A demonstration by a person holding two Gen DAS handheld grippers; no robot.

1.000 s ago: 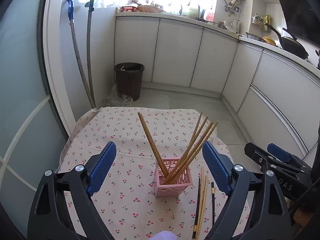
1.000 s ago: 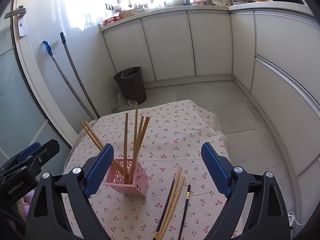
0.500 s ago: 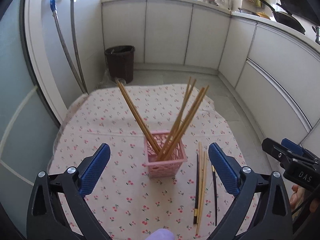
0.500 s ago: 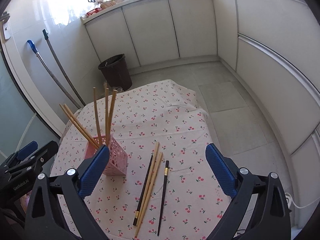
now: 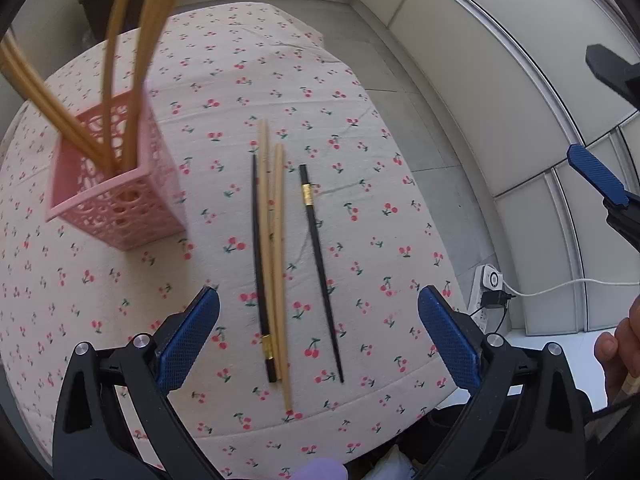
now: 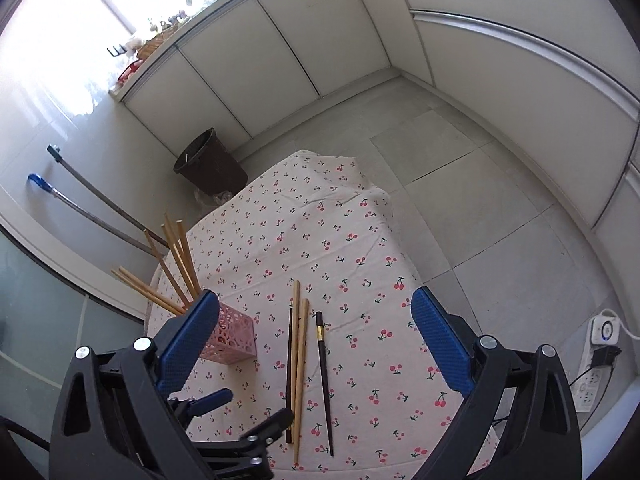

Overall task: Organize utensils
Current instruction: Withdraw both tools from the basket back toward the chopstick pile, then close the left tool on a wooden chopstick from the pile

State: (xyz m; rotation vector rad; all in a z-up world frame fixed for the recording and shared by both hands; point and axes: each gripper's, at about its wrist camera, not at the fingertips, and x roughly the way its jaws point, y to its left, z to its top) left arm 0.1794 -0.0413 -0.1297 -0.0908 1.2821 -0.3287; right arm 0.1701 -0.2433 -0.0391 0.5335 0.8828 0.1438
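A pink lattice holder [image 5: 116, 188] [image 6: 230, 334] stands on the cherry-print tablecloth [image 5: 360, 208] with several wooden chopsticks [image 5: 120, 60] [image 6: 176, 260] upright in it. To its right lie two wooden chopsticks [image 5: 274, 248] [image 6: 298, 360] between two black chopsticks [image 5: 320, 264] [image 6: 324, 380], side by side. My left gripper [image 5: 318, 332] is open and empty, low over the near ends of the lying chopsticks. My right gripper [image 6: 316, 344] is open and empty, higher above them; the left gripper [image 6: 248, 424] shows below it.
A brown waste bin [image 6: 210, 168] stands on the floor beyond the table. Mop handles [image 6: 92, 204] lean on the left wall. White cabinets [image 6: 304, 40] line the back and right. A power strip [image 6: 600, 360] lies on the floor at right.
Both grippers have moved forward and tilted down over the table. The left one has dropped close to the lying chopsticks, with the holder now at its upper left. Both stay open.
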